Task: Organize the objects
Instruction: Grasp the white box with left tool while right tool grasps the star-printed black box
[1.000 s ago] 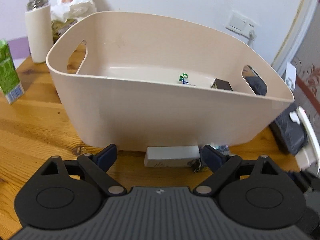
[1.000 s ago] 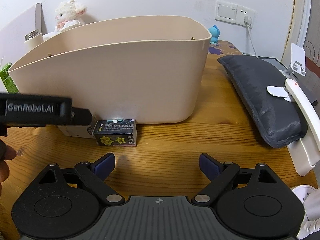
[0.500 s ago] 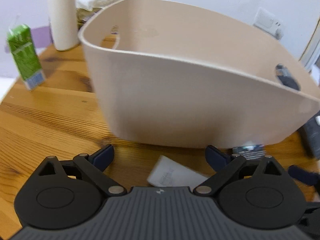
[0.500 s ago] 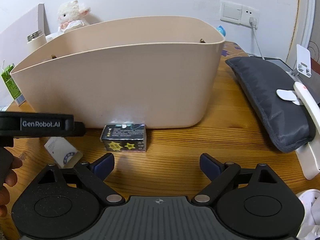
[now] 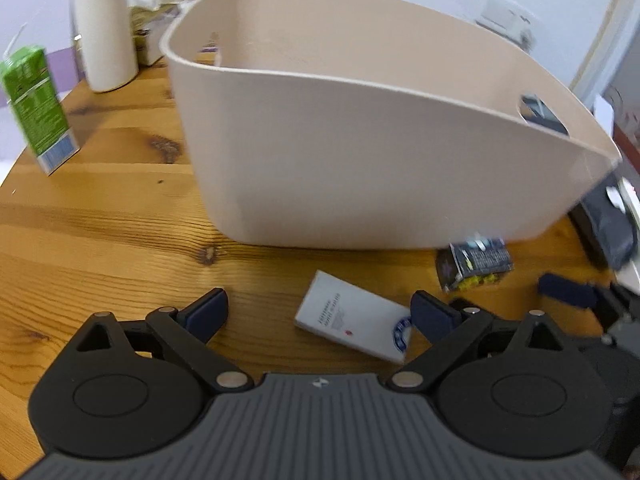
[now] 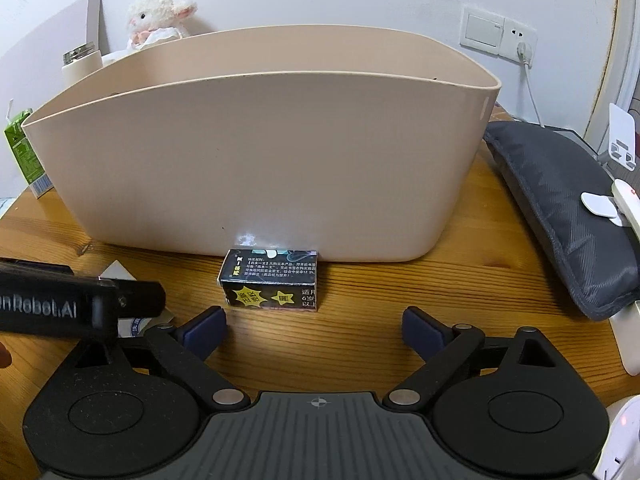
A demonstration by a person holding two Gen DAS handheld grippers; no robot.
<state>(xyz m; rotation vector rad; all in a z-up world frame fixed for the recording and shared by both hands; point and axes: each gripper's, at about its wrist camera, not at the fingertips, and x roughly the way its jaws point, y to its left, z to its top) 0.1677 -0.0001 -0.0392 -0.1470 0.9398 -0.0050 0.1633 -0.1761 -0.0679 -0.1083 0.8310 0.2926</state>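
Note:
A large beige basket stands on the wooden table; it also shows in the right wrist view. A white box lies flat in front of it, between my left gripper's open fingers and nearer the right one. My left gripper is open and empty. A small black box with yellow stars lies against the basket's base, just ahead of my open, empty right gripper. It also shows in the left wrist view. The left gripper's body hides most of the white box.
A green carton and a white flask stand left of the basket. A plush lamb sits behind it. A dark grey pouch with white devices lies to the right. A wall socket is behind.
My left gripper has pulled back from the basket and the white box has come away from its base, now lying flat and turned. My right gripper has drawn nearer to the black box.

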